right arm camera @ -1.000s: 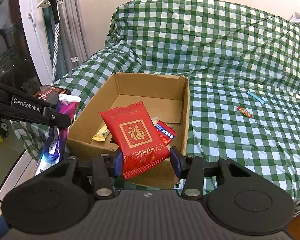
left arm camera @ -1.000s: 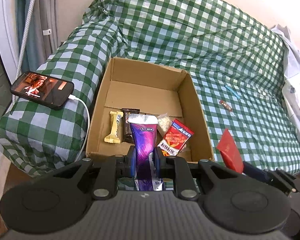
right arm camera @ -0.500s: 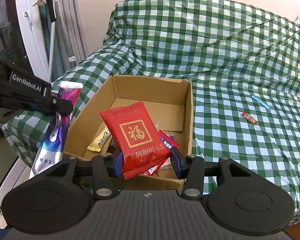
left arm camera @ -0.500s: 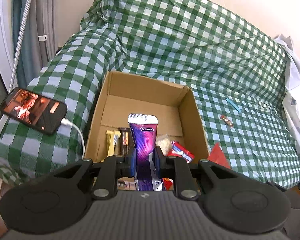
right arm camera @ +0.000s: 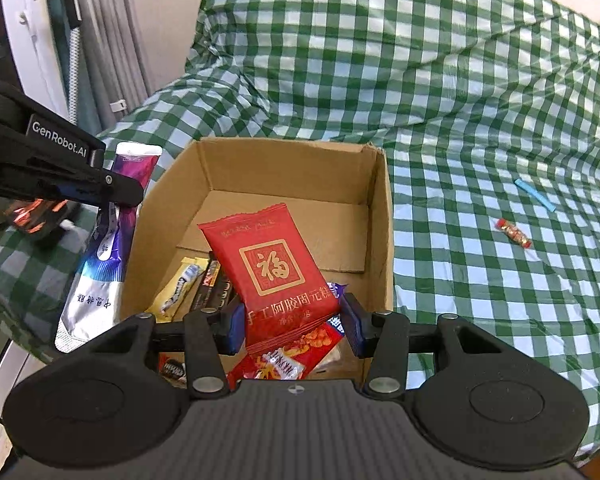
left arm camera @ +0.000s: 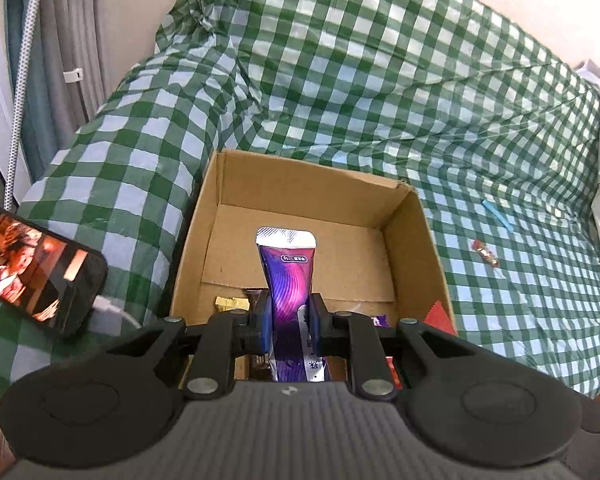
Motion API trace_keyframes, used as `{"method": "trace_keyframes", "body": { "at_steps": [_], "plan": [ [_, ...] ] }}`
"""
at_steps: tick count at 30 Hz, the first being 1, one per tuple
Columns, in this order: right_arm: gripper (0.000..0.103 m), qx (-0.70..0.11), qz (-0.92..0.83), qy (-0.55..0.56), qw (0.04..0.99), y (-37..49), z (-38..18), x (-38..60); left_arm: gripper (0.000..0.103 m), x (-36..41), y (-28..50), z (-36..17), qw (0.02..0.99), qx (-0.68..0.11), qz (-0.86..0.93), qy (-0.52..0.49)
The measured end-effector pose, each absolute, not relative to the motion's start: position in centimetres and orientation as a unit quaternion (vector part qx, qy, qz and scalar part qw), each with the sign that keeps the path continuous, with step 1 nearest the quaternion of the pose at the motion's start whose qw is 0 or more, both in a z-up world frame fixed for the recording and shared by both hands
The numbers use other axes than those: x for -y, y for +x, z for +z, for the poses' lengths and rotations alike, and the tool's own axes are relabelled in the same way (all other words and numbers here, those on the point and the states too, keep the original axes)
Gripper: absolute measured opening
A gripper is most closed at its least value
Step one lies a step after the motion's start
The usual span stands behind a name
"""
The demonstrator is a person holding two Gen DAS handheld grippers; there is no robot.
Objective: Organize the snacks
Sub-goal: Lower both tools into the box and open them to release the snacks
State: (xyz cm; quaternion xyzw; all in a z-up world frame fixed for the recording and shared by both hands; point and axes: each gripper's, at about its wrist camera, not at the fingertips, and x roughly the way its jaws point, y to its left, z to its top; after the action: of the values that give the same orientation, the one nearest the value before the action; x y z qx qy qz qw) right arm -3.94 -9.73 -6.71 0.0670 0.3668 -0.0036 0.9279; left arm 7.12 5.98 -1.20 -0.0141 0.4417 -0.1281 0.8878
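Tongs over cardboard box (right arm camera: pixel 380 216): left tongs (left arm camera: pixel 290 322) clenched on purple pouch (left arm camera: pixel 290 276), right tongs (right arm camera: pixel 294 320) on red packet (right arm camera: pixel 272 272).

I get bright, even daylight on both feeds, and the shadows are soft, deepest inside the cardboard box (left arm camera: pixel 308 216). The fisheye bends the checked cover (right arm camera: pixel 440 80) hard toward the edges, and the corners go dark. The phone screen (left arm camera: pixel 32 268) glows, slightly blown out. Focus is crisp throughout.

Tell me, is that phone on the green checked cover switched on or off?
On. The phone lies on the checked cover with its screen lit, showing a picture of a person's face.
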Motion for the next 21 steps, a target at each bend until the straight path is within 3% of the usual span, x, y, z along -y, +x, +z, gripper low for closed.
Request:
{"method": "trace_keyframes", "body": {
  "at_steps": [18,21],
  "plan": [
    [0.05,-0.412,-0.004,0.077,0.908,1.5,-11.1,10.4,0.021,-5.6,13.4,-7.9,0.861,-0.498,-0.101,0.002],
    [0.053,-0.413,-0.004,0.082,0.907,2.2,-11.2,10.5,0.025,-5.6,13.8,-8.3,0.861,-0.501,-0.089,0.006]
  ]
}}
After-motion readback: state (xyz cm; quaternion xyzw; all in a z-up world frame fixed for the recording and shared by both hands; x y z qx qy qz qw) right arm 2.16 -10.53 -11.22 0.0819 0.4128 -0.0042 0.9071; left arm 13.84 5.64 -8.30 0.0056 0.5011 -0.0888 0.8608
